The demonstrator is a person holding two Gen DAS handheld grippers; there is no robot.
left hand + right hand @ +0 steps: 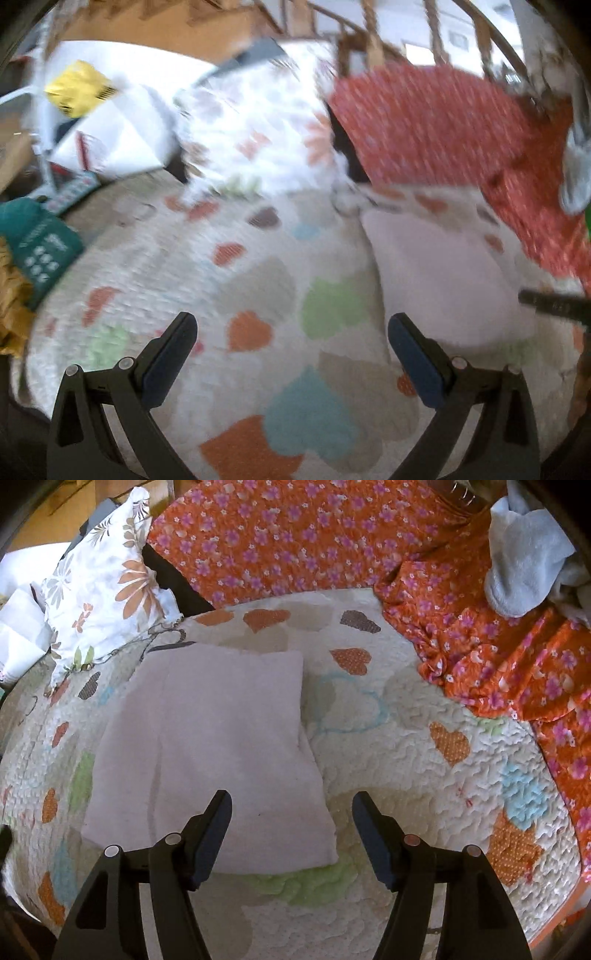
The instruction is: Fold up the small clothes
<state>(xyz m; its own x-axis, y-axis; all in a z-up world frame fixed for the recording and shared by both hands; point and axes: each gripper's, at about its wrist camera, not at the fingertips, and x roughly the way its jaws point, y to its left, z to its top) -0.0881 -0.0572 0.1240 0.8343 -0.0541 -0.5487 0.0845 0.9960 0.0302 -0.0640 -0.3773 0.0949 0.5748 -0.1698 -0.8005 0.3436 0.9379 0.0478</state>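
Note:
A pale pink folded cloth (218,746) lies flat on the heart-patterned quilt (406,768). My right gripper (291,805) is open and empty, its fingers over the cloth's near right corner. In the blurred left wrist view the same pink cloth (439,266) lies to the right, and my left gripper (291,328) is open and empty above the quilt (258,295), left of the cloth. A dark finger tip of the other gripper (554,302) shows at the right edge.
An orange flowered fabric (332,535) lies along the back and right. A white floral pillow (107,587) lies at the back left. A grey-blue fleece bundle (524,561) sits at the top right. A teal bag (40,243) and a yellow packet (77,88) are at the left.

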